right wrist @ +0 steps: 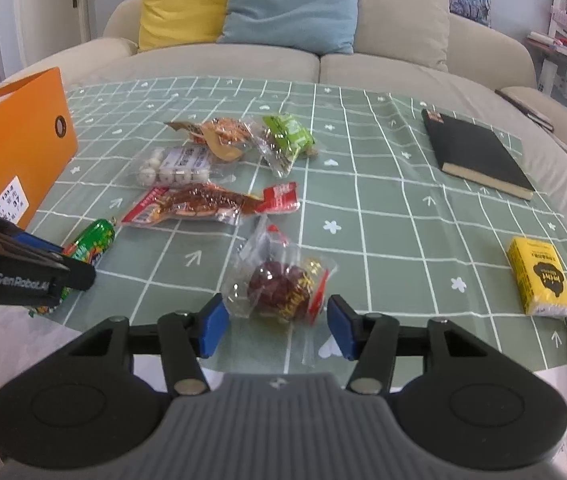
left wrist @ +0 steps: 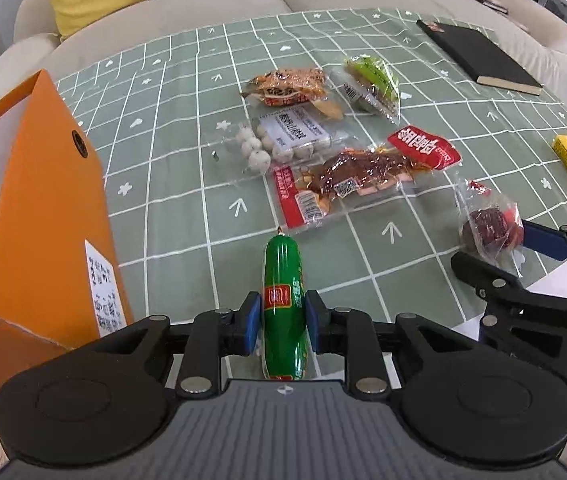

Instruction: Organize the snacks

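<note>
My left gripper (left wrist: 282, 324) is shut on a green sausage stick (left wrist: 283, 276), its blue pads pressing both sides near the stick's middle, just above the green checked tablecloth (left wrist: 187, 184). In the right wrist view the same sausage (right wrist: 93, 238) shows at the left, in the left gripper (right wrist: 63, 258). My right gripper (right wrist: 277, 328) is shut on a clear bag with a dark red snack (right wrist: 279, 286), one pad at each edge of the bag. From the left wrist view that bag (left wrist: 487, 228) sits between the right gripper's (left wrist: 495, 244) fingers.
An open orange box (left wrist: 51, 200) stands at the left with some packets inside. Several snack packs lie mid-table: white balls (left wrist: 283, 136), red meat strip (left wrist: 363, 172), an orange pack (left wrist: 287, 88), a green pack (left wrist: 375, 80). A black notebook (right wrist: 479, 152) and a yellow packet (right wrist: 539, 276) lie right. A sofa is behind.
</note>
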Motion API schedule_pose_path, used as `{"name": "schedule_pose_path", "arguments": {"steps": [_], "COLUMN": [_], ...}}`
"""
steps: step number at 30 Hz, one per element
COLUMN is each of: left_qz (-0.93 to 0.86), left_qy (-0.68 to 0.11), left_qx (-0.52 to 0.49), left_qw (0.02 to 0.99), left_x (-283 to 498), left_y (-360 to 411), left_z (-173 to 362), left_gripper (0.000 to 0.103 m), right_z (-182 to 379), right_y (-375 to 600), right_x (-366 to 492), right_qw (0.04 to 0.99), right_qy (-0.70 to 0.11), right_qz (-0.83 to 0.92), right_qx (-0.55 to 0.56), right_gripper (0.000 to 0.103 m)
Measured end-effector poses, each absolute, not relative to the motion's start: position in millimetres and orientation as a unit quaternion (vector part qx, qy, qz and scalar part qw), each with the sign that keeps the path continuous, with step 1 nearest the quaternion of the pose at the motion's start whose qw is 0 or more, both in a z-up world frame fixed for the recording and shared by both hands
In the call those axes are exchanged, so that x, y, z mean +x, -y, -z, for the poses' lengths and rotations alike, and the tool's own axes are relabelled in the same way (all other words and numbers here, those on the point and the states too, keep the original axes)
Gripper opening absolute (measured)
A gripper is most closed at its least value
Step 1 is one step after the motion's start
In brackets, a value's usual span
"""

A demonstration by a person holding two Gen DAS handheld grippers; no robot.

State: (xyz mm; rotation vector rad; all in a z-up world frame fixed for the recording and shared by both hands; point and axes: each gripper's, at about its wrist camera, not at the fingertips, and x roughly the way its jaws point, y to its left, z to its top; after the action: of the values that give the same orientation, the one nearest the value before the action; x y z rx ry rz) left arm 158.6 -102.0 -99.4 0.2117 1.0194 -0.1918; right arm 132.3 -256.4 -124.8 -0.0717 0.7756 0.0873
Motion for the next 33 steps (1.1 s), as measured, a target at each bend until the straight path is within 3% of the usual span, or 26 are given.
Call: {"name": "schedule_pose_path", "arguments": {"steps": [5,33], "left_qz": [0.094,0.126], "left_qy": [-0.478,-0.439], "left_qx": [0.104,0.033], "left_qw": [0.867,0.889], "left_x": [157,100], "left_y": [103,71], "left_z": [102,66], "left_gripper": [0.025,0.024], "right_z": [128,94], "right_y": [255,212], "right_x": [134,85], "right_qw": [0.923,0.915], "right_qy": [-0.380,-0.386], "right_qz": [-0.047,-0.090], "right_qx": [-0.036,-0.073], "right_gripper": [0.045,0.041]}}
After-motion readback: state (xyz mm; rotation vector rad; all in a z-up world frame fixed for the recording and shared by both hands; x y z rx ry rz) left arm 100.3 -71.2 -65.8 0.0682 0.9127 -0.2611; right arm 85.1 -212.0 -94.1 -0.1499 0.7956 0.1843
